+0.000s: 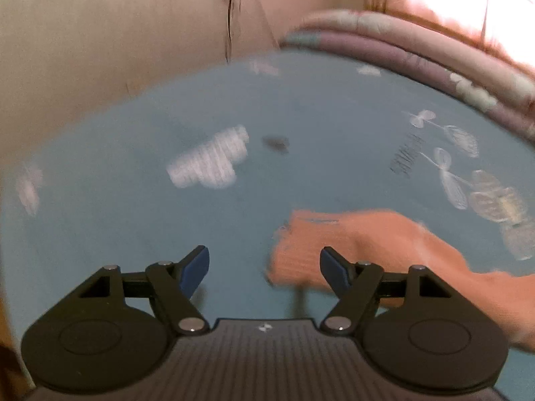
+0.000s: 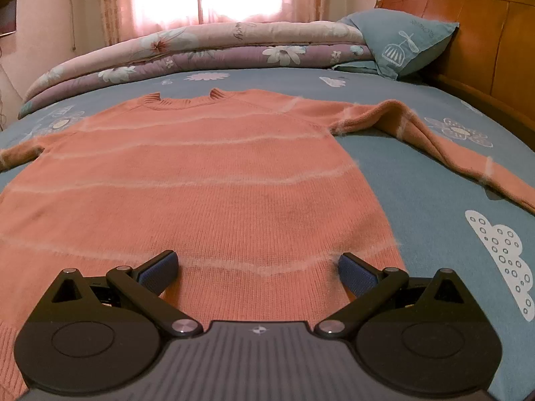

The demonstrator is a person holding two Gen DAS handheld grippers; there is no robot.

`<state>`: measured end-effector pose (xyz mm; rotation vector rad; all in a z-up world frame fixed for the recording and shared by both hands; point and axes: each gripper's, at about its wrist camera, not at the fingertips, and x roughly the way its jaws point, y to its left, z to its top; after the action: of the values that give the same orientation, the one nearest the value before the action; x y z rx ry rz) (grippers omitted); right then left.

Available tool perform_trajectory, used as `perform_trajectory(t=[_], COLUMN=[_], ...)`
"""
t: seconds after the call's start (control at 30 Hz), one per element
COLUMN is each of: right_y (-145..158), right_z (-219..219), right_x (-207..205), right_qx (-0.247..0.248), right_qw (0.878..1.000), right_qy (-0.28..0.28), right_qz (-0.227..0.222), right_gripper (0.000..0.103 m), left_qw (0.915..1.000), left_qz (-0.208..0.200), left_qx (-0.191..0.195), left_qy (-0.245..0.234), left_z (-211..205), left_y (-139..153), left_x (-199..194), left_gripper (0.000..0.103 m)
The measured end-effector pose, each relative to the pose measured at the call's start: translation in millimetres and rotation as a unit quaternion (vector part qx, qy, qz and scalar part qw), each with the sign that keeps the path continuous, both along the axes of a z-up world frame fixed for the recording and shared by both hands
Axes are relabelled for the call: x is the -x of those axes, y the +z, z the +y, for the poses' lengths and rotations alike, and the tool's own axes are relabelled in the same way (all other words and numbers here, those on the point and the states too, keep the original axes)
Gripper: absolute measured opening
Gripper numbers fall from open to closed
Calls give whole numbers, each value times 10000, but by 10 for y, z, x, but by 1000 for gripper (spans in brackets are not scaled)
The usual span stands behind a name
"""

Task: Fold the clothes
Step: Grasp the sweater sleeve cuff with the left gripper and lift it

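Note:
An orange knit sweater (image 2: pixel 207 173) with pale stripes lies flat on the blue bedsheet, collar at the far end. Its right sleeve (image 2: pixel 434 140) is spread out to the right. My right gripper (image 2: pixel 257 267) is open and empty, low over the sweater's hem. In the blurred left wrist view, the end of the left sleeve (image 1: pixel 334 244) lies on the sheet. My left gripper (image 1: pixel 264 264) is open and empty, with the sleeve cuff just ahead of its right finger (image 1: pixel 334 267).
The blue bedsheet (image 2: pixel 434 220) has white cloud and flower prints. A folded floral quilt (image 2: pixel 200 50) lies at the far side under a curtained window. A blue pillow (image 2: pixel 401 40) leans on the wooden headboard (image 2: pixel 468 16). A wall (image 1: pixel 117 33) stands beyond the bed's left edge.

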<state>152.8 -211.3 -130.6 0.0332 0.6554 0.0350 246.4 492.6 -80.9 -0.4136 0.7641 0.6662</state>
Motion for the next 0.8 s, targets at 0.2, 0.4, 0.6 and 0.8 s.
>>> perform_trajectory(t=[0.2, 0.4, 0.6, 0.8], right_y=[-6, -14, -23, -28], right_z=[16, 30, 45, 50], right_x=[-6, -7, -8, -5], right_qx=[29, 53, 77, 80], right_qw=[10000, 10000, 9999, 9999], right_qy=[-26, -45, -63, -69], right_qz=[-9, -28, -47, -64], right_gripper=[103, 103, 103, 103], left_qw=[9734, 9736, 9882, 9891], left_qz=[-812, -1011, -887, -1018], left_qx=[2116, 1938, 1061, 840], left_qy=[349, 659, 663, 653], left_z=[73, 56, -17, -95], left_y=[-291, -340, -361, -317], left_x=[120, -44, -286, -221], left_gripper=[72, 70, 37, 9])
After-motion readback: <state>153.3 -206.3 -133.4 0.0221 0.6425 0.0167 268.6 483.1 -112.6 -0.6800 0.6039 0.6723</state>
